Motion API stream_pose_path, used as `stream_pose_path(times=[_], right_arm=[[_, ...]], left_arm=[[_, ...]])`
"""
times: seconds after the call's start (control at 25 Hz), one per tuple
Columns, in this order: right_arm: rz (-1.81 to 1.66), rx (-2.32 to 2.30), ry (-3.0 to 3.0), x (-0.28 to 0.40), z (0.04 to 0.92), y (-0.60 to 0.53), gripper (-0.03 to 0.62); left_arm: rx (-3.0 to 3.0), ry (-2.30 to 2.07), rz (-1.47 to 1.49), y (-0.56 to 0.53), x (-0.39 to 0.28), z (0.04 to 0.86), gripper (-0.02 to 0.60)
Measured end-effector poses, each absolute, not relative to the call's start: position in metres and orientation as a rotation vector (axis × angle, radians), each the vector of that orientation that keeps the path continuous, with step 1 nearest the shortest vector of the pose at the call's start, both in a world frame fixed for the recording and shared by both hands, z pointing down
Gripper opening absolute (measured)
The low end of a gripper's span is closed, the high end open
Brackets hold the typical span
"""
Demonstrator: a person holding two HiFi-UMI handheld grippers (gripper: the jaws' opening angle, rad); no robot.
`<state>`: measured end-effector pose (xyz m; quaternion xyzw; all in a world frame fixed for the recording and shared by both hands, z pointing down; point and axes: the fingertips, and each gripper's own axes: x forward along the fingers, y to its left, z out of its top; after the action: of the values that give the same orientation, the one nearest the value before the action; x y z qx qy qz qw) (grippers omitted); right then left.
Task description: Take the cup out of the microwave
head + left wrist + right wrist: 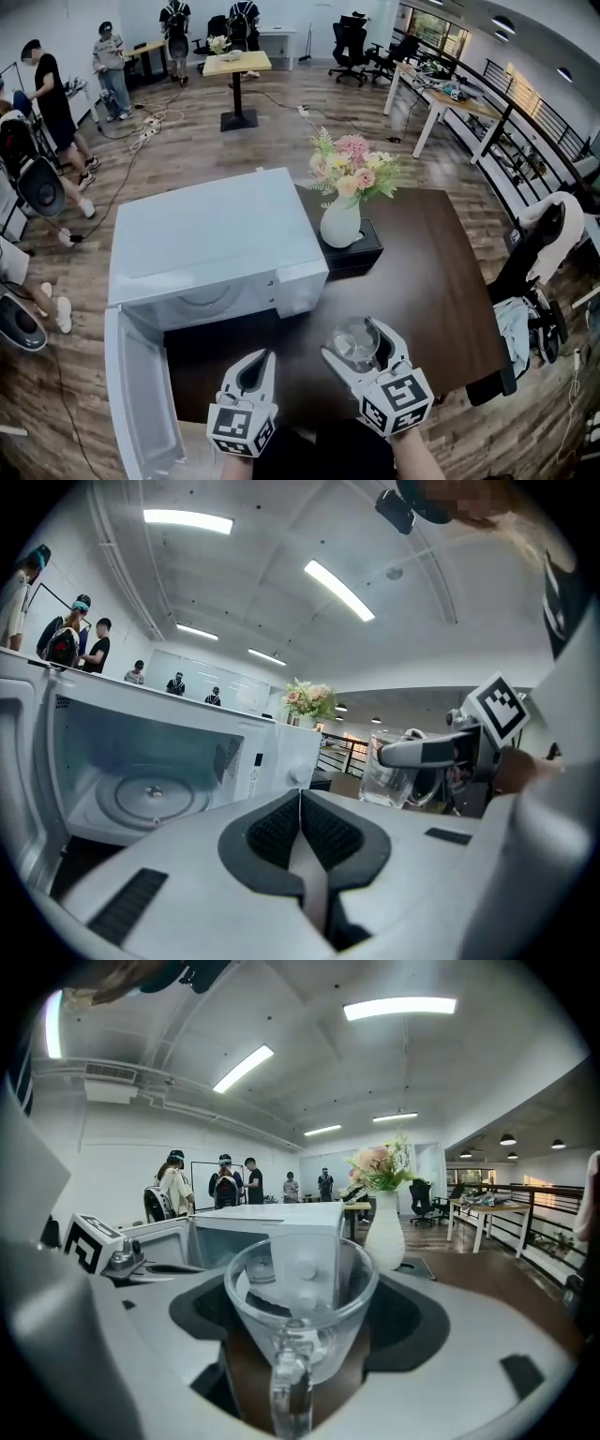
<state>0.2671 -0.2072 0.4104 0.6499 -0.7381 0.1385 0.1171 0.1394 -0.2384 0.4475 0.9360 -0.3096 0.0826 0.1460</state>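
As the right gripper [361, 342] is the one that is loaded, we start there: its jaws stand partly apart and press on either side of the clear glass cup [300, 1288], which sits upright between the dark pads with its handle [289, 1382] turned back toward the gripper's camera. We see nothing in the cup. The left gripper [258, 361] is just beside it on the left, with its jaws fully together and nothing between them. Both grippers are over the front part of the dark table [441, 272], so the cup is outside the cavity, in front of the white microwave [211, 244] and level with its right end. The microwave door [131, 394] hangs wide open at the left, and in the left gripper view the turntable [150, 794] lies bare inside. Behind the cup, a white vase [340, 225] of flowers [352, 173] stands on a black box [361, 253] against the microwave's right side. Several people stand across the room.
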Motion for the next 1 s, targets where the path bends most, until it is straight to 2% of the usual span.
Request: stream_pose_path(times=[0.44, 1.0], right_arm=[[0.483, 1.983, -2.049, 0.333, 0.420, -0.166, 0.391], [0.466, 1.983, -2.010, 0.358, 0.429, -0.151, 0.391]], left_arm=[[2.702, -0.965, 0.275, -0.240, 0.152, 0.444, 0.006], [2.706, -1.004, 0.279, -0.237, 0.164, 0.441, 0.006]])
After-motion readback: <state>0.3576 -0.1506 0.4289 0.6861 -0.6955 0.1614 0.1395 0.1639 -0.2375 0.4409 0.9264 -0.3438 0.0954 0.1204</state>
